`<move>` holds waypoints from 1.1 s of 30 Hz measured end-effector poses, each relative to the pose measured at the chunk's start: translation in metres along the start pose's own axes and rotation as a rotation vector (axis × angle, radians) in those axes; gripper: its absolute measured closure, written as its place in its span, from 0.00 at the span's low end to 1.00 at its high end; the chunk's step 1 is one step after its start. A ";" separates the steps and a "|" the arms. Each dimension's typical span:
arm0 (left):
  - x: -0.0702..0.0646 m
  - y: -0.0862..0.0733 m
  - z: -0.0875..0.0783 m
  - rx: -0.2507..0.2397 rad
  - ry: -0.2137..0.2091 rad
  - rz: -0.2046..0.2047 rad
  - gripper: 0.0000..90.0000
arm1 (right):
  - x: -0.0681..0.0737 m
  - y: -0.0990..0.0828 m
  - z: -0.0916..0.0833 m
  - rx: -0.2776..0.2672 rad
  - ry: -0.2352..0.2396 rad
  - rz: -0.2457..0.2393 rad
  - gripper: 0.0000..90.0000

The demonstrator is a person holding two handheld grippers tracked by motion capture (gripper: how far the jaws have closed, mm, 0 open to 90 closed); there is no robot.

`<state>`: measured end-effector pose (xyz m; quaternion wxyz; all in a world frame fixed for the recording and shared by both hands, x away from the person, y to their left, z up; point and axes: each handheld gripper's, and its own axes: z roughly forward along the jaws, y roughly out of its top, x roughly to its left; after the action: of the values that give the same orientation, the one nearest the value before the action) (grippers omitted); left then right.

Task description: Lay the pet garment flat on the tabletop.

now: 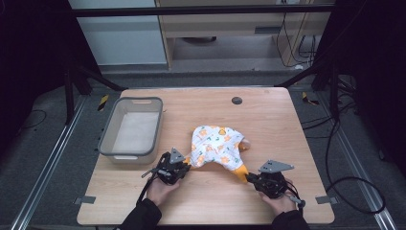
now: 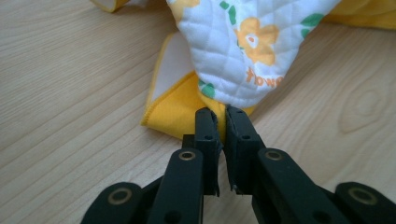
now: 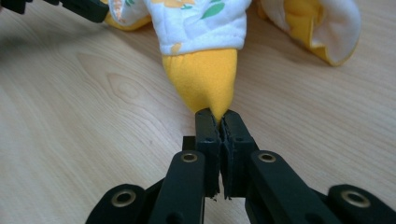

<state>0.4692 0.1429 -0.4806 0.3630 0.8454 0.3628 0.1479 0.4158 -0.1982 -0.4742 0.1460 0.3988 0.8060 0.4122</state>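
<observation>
We're looking at a lab / test rig, not a home. We see a light wood table (image 1: 268, 110) set inside a black metal frame (image 1: 201, 10) w/ diagonal struts, aluminium rails (image 1: 45, 167) along the carpeted floor, hazard-striped tape marks (image 1: 103, 101), loose black cables (image 1: 352, 189) at right, and plain cabinets (image 1: 230, 19) behind.

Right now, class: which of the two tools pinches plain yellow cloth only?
The right tool: it grips the garment's plain yellow cuff. The left tool bites where yellow trim meets flowered quilting.
</observation>
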 end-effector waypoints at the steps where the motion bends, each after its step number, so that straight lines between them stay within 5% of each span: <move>1: 0.000 0.002 -0.005 -0.011 -0.012 -0.006 0.94 | 0.000 0.001 -0.004 -0.010 0.002 -0.005 0.97; 10: -0.003 0.008 -0.053 -0.112 -0.092 -0.026 0.95 | 0.000 0.012 -0.035 -0.073 0.034 -0.007 0.97; 19: -0.010 0.005 -0.071 -0.122 -0.123 -0.045 0.94 | 0.005 0.013 -0.049 -0.113 0.087 0.024 0.96; 23: -0.007 0.009 -0.067 -0.130 -0.085 -0.059 0.93 | 0.000 0.013 -0.045 -0.120 0.085 0.044 0.94; 33: 0.016 0.013 -0.022 -0.058 0.005 -0.140 0.90 | -0.022 0.012 0.004 -0.060 -0.040 0.095 0.88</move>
<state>0.4751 0.1597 -0.4564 0.3959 0.8066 0.4177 0.1347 0.4381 -0.2085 -0.4691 0.1542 0.4404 0.7703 0.4347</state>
